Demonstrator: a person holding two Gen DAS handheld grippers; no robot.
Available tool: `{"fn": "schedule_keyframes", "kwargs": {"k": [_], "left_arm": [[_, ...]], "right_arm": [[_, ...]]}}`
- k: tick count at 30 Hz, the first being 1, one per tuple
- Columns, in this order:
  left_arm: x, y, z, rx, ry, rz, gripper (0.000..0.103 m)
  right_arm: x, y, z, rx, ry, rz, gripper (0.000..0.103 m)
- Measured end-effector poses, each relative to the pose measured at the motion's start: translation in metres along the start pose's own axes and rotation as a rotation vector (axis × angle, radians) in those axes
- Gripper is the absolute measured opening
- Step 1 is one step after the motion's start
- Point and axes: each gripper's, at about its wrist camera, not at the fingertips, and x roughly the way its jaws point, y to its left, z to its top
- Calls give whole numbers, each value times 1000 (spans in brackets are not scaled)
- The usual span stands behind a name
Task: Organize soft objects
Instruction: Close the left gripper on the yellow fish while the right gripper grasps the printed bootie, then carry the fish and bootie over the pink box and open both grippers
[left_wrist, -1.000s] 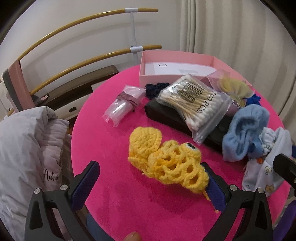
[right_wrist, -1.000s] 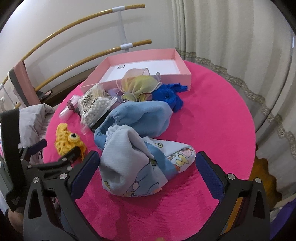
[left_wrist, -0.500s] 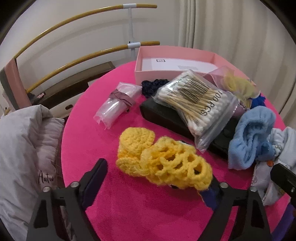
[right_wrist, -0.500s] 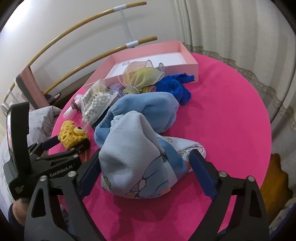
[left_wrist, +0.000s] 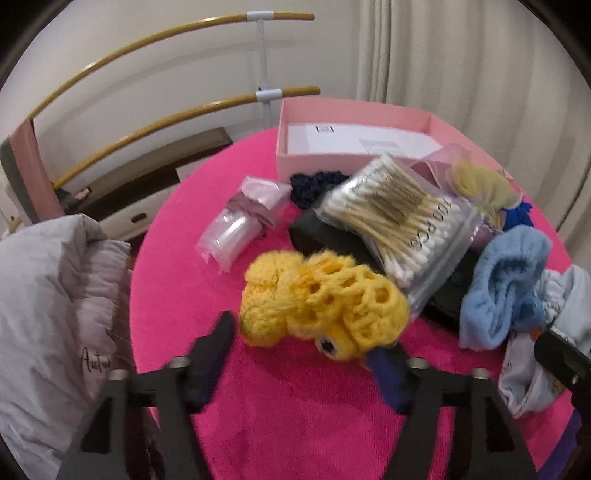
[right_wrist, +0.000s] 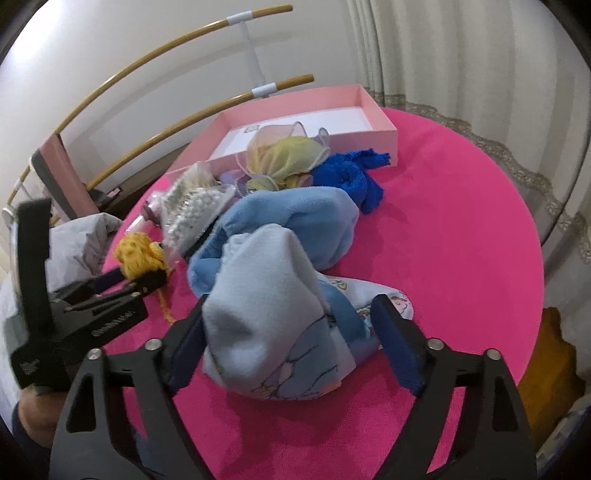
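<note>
Both pairs of tongs have just been closing, each around a soft thing on the pink surface (right_wrist: 461, 221).

The left tongs (left_wrist: 306, 354) now carry the yellow crochet toy (left_wrist: 321, 299). It has turned over since a second ago, eye now facing down at the near edge, and it looks raised off the surface. One pad sits under its right side; the left pad stands just beside it, so the hold looks partial, more a scoop than a full clamp.

The right tongs (right_wrist: 291, 332) have narrowed around the pale printed cloth bundle (right_wrist: 266, 321). The left pad touches it, while the right pad stands just clear, so it is not yet grasped.

The pink box (right_wrist: 369, 122) at the far side is bare of soft things. I judge sorting has barely begun: the toy is likely first to go, and it could slip.
</note>
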Motion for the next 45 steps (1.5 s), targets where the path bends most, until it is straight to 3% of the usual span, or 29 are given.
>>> {"fn": "schedule_keyframes", "kwargs": {"k": [5, 6, 8, 10, 11, 13, 14, 15, 17, 21, 37, 45], "left_arm": [[6, 1, 6, -11, -15, -18, 70], [8, 1, 6, -12, -14, -25, 66], [10, 1, 6, -4, -10, -14, 67], [12, -2, 7, 15, -17, 25, 74], [13, -2, 8, 19, -18, 45, 88], [13, -4, 10, 21, -46, 41, 90], [13, -4, 11, 20, -59, 23, 82], [18, -3, 11, 11, -47, -6, 57], [24, -1, 11, -4, -13, -24, 51], [15, 1, 10, -8, -23, -50, 32], [-66, 18, -6, -1, -94, -100, 30], [-101, 11, 8, 13, -135, -84, 30]], "right_arm": [[-5, 1, 0, -34, -1, 11, 68], [-6, 2, 0, -36, 1, 12, 67], [-8, 2, -1, -39, 3, 13, 66], [-9, 1, -1, -36, 4, 14, 67], [-8, 1, -1, -36, 4, 14, 67], [-8, 3, -1, -38, 4, 9, 67], [-7, 3, -1, -39, 3, 8, 67], [-7, 3, 0, -37, 1, 9, 67], [-8, 3, 0, -36, 1, 12, 65], [-13, 2, 0, -37, -2, 28, 53], [-43, -5, 10, -18, -68, 18, 50], [-62, 0, 27, -39, -122, -1, 50]]}}
